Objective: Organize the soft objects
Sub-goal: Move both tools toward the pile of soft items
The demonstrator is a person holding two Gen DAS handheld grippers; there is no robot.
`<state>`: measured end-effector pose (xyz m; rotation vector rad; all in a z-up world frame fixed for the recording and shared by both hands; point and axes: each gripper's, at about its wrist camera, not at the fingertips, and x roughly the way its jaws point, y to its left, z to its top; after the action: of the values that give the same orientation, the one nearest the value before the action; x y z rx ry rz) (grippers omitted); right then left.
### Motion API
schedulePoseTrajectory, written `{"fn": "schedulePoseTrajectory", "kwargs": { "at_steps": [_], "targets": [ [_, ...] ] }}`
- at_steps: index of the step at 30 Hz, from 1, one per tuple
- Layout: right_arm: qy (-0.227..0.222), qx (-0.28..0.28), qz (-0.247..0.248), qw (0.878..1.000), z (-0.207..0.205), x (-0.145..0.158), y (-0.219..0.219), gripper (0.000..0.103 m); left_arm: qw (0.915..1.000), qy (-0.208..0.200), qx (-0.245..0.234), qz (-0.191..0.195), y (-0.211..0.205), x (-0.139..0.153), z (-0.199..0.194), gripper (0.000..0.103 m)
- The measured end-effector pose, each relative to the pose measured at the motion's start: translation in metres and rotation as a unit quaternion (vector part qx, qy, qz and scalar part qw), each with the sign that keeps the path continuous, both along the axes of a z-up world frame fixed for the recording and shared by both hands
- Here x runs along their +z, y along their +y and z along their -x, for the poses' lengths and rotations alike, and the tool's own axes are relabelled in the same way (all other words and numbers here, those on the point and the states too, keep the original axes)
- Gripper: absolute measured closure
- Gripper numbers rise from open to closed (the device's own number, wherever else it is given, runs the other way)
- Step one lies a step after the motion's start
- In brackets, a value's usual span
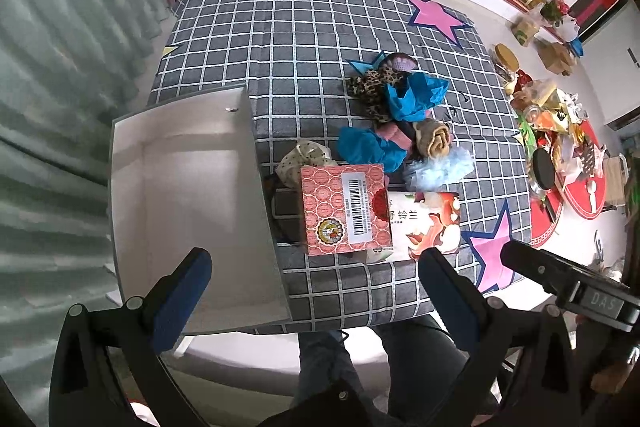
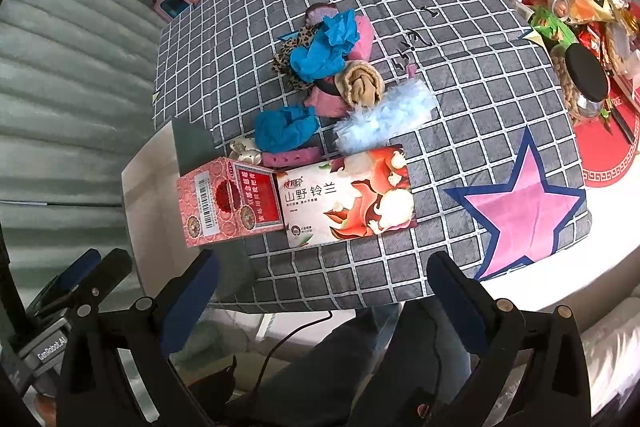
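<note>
I see a grey checked mat (image 2: 460, 99) with pink stars covering the table; on its left edge sits an open white box (image 1: 192, 195), its long axis running away from me; a heap of soft objects (image 2: 332, 75) lies mid-mat, strung out diagonally from far-left to near-right; in front, a pink carton (image 2: 228, 205) stands touching a flat tissue pack (image 2: 348, 197), whose long side runs left to right; a fluffy blue duster (image 2: 384, 121) lies just beyond it, pointing up-right; my left gripper (image 1: 316, 291) and right gripper (image 2: 320, 291) hover near the table's front edge, jaws spread wide, holding nothing.
</note>
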<state>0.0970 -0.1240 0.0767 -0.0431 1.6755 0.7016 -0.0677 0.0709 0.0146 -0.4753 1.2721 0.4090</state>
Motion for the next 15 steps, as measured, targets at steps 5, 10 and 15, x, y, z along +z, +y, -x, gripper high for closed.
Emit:
{"fn": "schedulePoseTrajectory", "kwargs": {
  "at_steps": [5, 10, 15],
  "targets": [
    [0.023, -0.002, -0.009, 1.000, 0.001, -0.002, 0.002, 0.000, 1.0000, 0.007, -0.005, 0.001, 0.003, -0.004, -0.003, 0.000],
    [0.032, -0.005, -0.007, 0.999, -0.007, -0.013, 0.001, 0.000, 0.9997, 0.019, -0.012, 0.000, 0.005, -0.009, -0.017, 0.000],
    [0.034, -0.006, 0.007, 0.999, -0.024, -0.031, -0.005, 0.000, 0.9992, 0.035, -0.019, -0.003, 0.002, -0.018, -0.044, 0.000]
  ]
}}
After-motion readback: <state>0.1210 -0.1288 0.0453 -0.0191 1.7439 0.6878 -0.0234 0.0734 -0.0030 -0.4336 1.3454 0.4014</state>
